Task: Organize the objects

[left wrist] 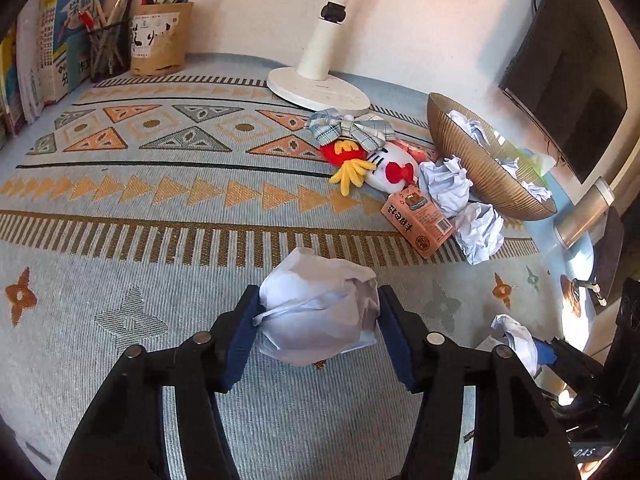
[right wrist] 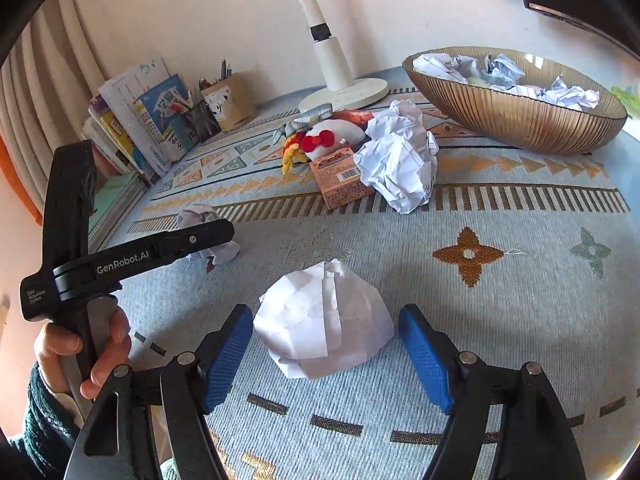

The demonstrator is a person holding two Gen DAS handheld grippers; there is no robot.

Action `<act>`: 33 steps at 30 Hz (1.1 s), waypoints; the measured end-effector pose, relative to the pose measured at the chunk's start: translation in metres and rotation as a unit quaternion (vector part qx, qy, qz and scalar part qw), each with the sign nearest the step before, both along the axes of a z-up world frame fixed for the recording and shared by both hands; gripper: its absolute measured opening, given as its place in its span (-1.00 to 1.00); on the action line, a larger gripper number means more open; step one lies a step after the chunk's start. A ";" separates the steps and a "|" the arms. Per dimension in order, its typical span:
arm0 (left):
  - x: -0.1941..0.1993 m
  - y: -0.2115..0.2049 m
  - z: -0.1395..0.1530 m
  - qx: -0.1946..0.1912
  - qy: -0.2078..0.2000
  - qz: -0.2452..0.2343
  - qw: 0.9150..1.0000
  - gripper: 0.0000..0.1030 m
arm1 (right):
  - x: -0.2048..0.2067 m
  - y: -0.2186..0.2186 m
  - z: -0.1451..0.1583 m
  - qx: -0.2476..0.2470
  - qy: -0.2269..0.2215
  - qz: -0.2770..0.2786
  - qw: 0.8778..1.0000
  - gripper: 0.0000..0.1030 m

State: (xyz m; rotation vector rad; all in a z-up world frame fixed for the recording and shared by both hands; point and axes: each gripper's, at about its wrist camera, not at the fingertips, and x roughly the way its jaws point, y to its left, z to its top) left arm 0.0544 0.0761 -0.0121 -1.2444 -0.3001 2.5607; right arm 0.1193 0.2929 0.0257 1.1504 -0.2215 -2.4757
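Two paper balls, one per gripper; the bowl is where I judge they belong.

Left wrist view: my left gripper [left wrist: 318, 322] has its fingers [left wrist: 242, 334] pressed on a crumpled paper ball [left wrist: 318, 304], closed partway to the ball's width; the ball sits low on the patterned surface [left wrist: 120, 220]; the bronze bowl [left wrist: 476, 164] lies well apart, up and right, already holding paper; I would keep the squeeze gentle so the ball does not pop out, then lift clear of the loose paper wads [left wrist: 460, 200] beside the bowl. Right wrist view: my right gripper [right wrist: 326, 354] stands partly open around a second paper ball [right wrist: 326, 320], with its fingers [right wrist: 426, 360] not touching it; I would centre, close evenly, then carry it over the bowl [right wrist: 516, 112].
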 end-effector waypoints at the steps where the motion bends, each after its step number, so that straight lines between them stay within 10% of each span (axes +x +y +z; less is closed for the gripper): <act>1: 0.003 0.000 0.001 0.004 0.004 -0.001 1.000 -0.02 | -0.001 0.000 -0.001 -0.005 -0.001 0.005 1.000 0.05; 7: 0.004 0.020 0.039 0.009 0.054 -0.038 0.998 -0.05 | -0.003 0.024 0.042 -0.004 0.063 -0.021 0.998 0.01; 14: -0.042 0.114 0.110 -0.029 0.150 -0.124 0.980 -0.05 | -0.071 0.101 0.125 0.049 0.131 -0.198 0.970 0.04; 21: -0.103 0.190 0.107 -0.030 0.144 -0.167 0.975 -0.01 | -0.143 0.146 0.117 0.019 0.094 -0.245 0.965 0.18; 24: -0.116 0.203 0.095 -0.039 0.142 -0.157 0.977 0.39 | -0.158 0.154 0.106 -0.004 0.078 -0.236 0.969 0.47; 33: -0.086 0.159 0.097 -0.022 0.136 -0.139 0.981 0.56 | -0.111 0.132 0.103 -0.013 0.103 -0.179 0.978 0.48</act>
